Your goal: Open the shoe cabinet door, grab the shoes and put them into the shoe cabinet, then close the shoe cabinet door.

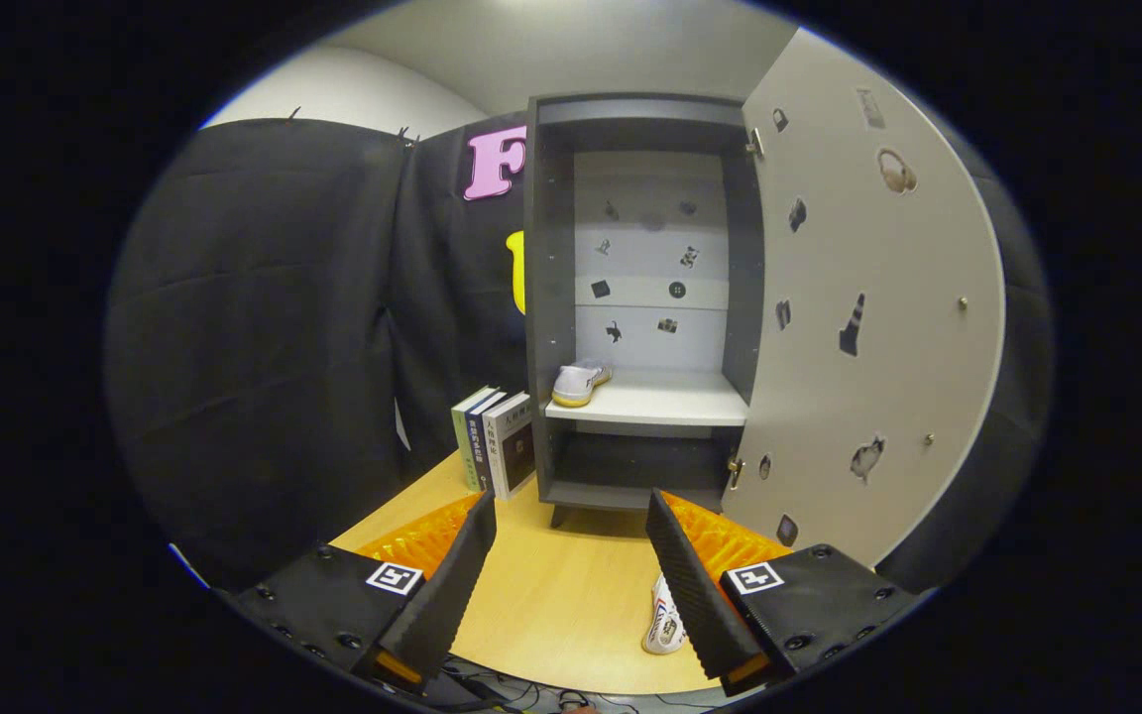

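While tongs (571, 521) gape empty, books (494, 440) flank open cabinet (551, 297), shoe (665, 620) beside right finger.

My feed is evenly lit from overhead, sharp at centre. Cabinet (645, 297) interior bright above, its lower bay in shadow. Fisheye bows the open door (868, 327). Gripper (571, 521) fingers spread, slightly soft close up.

- My one camera rides on my tongs (571, 516), looking forward along both spread fingers.
- It faces the open shoe cabinet (642, 297) at twelve o'clock, near, above the counter (561, 595).
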A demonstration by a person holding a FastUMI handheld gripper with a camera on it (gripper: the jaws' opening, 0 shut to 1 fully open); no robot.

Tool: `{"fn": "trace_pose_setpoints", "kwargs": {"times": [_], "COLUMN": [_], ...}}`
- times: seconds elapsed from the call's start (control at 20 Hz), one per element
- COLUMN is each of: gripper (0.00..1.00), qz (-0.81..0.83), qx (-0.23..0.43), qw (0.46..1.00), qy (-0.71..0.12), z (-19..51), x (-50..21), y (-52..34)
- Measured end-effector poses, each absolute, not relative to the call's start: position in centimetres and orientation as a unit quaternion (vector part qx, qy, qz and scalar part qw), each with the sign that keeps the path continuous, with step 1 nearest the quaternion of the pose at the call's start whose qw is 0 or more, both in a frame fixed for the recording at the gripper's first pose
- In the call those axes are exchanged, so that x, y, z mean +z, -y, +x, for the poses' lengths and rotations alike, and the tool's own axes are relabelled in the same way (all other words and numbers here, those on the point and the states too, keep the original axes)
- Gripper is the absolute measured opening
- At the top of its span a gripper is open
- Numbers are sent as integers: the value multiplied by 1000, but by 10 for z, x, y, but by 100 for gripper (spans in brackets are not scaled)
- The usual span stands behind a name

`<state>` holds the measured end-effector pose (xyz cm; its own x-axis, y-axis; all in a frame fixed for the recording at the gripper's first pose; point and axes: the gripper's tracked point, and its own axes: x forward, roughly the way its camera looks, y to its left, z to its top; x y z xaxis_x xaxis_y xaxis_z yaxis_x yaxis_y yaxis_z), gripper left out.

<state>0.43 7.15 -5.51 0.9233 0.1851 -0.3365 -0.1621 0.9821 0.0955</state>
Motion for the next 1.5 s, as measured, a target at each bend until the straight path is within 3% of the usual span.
{"fn": "trace_pose_setpoints", "kwargs": {"times": [0.5, 1.0, 1.5], "gripper": [96, 96, 96], "qz": [-32, -42, -52], "qx": [82, 46, 44], "qw": [946, 906, 875], "qy": [-311, -418, -480], "z": [89, 82, 100], "x": [-207, -374, -460], "y": [-54, 7, 25]}}
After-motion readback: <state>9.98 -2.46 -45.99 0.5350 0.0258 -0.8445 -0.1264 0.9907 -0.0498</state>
